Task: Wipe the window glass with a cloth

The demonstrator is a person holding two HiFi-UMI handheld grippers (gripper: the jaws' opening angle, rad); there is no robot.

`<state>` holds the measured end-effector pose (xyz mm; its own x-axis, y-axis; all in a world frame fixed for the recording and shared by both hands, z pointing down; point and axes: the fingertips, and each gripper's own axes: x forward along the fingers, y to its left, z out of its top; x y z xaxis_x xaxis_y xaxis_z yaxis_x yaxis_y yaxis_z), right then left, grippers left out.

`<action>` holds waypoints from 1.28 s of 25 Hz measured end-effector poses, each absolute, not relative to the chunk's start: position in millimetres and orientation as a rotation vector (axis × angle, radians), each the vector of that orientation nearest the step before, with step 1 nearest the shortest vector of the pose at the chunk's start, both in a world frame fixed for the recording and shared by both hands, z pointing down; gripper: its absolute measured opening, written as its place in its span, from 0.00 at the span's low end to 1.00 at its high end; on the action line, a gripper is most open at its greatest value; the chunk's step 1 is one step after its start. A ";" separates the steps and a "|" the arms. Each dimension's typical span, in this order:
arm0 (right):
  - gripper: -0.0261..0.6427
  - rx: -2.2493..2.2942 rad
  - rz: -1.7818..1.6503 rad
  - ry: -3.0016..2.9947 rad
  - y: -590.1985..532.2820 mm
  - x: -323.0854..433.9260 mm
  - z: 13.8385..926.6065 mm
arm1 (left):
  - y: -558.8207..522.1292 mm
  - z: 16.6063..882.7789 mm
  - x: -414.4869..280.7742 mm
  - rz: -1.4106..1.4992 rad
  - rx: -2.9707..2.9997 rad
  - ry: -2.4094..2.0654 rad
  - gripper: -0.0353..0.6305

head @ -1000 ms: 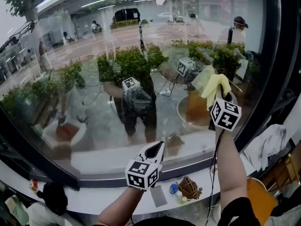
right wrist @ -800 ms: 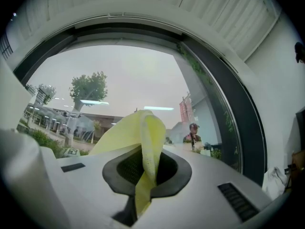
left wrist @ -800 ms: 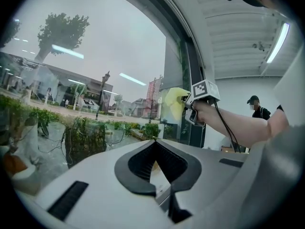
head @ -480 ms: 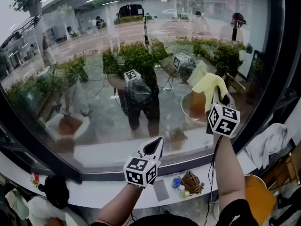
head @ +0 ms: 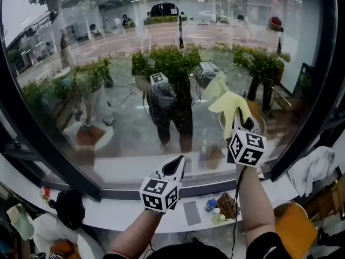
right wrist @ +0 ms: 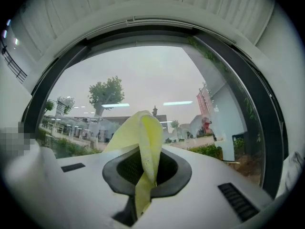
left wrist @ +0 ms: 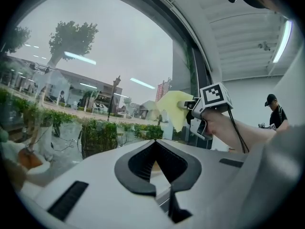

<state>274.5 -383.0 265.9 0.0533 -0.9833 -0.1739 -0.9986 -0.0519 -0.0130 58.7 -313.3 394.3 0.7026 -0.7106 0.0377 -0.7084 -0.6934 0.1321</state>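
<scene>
A yellow cloth (head: 230, 104) is held up to the window glass (head: 81, 47), pinched in the clenched jaws of the right gripper (head: 243, 124), which is raised before the right part of the pane, near the dark frame (head: 302, 128) at its right edge. The cloth fans out above the jaws and its reflection shows just beside it in the glass; whether the fabric actually touches the pane cannot be told. In the right gripper view the folded cloth (right wrist: 143, 137) runs down between the jaws of the right gripper (right wrist: 145, 175), which are closed tight on it. The left gripper (head: 176, 167) is lower and to the left, over the white sill (head: 118, 212) below the bottom edge of the window, its tip pointed towards the glass. In the left gripper view the jaws of the left gripper (left wrist: 159, 173) are drawn together with nothing between them, and the right gripper (left wrist: 190, 111) with its cloth (left wrist: 174, 109) shows beyond, along with a person in a dark cap (left wrist: 274, 111) at the far right. Small bottles (head: 215, 216) and a grey card (head: 191, 212) lie on the right part of the sill, below the right gripper.
</scene>
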 end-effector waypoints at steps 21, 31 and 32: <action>0.09 -1.789 0.049 2.443 -359.5 20.6 314.6 | -264.0 408.6 -117.4 -0.048 2.591 -1.489 0.06; 0.09 -1.656 0.043 2.568 -338.8 -74.6 322.5 | -240.9 410.3 -177.4 -0.072 2.528 -1.573 0.06; 0.09 -1.644 0.044 2.582 -337.0 -83.9 323.9 | -238.9 410.6 -183.3 -0.077 2.522 -1.582 0.06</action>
<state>-83.9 -337.0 323.9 -0.4209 -0.9033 -0.0834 -0.9056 0.4238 -0.0194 -183.3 -238.9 410.6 0.4381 -0.8979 0.0433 -0.8895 -0.4260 0.1653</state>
